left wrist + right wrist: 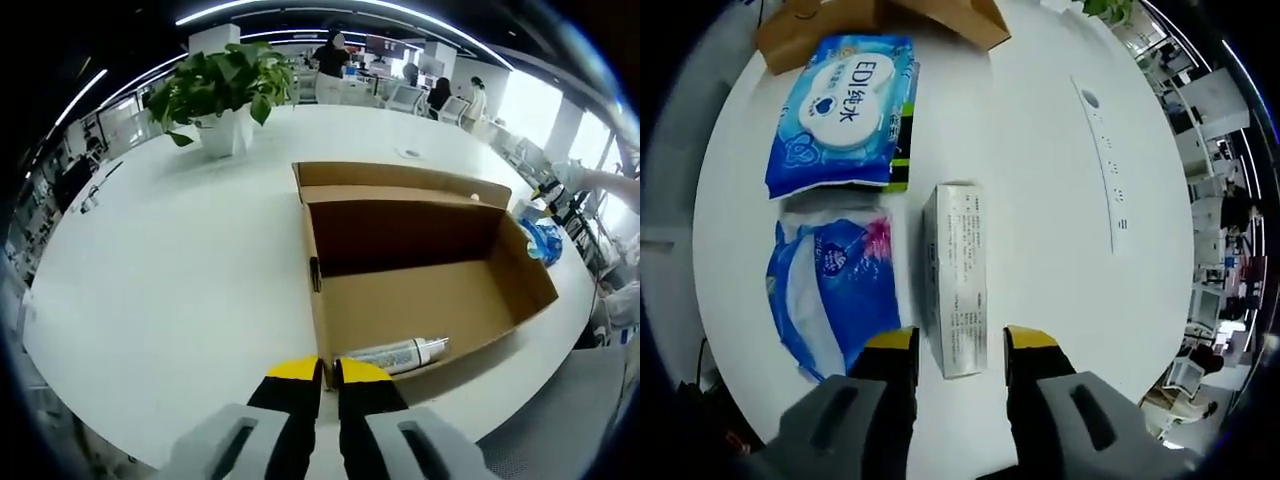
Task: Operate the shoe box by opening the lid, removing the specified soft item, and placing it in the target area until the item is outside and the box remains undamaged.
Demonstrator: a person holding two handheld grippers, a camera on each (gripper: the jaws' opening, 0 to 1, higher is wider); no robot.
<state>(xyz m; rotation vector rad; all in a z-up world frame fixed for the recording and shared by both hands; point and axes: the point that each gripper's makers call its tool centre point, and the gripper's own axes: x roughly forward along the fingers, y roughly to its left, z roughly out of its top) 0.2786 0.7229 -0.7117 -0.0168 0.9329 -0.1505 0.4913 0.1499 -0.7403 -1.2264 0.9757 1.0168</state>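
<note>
A: Checking progress — brown cardboard shoe box [420, 270] on the white round table [180, 300] has its lid open; a white tube-shaped bottle [398, 353] lies inside.
B: Soft items? Blue wipes pack [845, 110] and blue-white soft pouch [830, 290] lie outside, beside a white carton [958, 280].
A: Left gripper [328, 372] jaws nearly together, empty; right gripper [958, 345] jaws apart, straddling the carton's near end, prob. not touching.
B: Looks mostly done.

Left gripper view faces the open box [420, 270] — right looks down closely on packets [845, 110].
</note>
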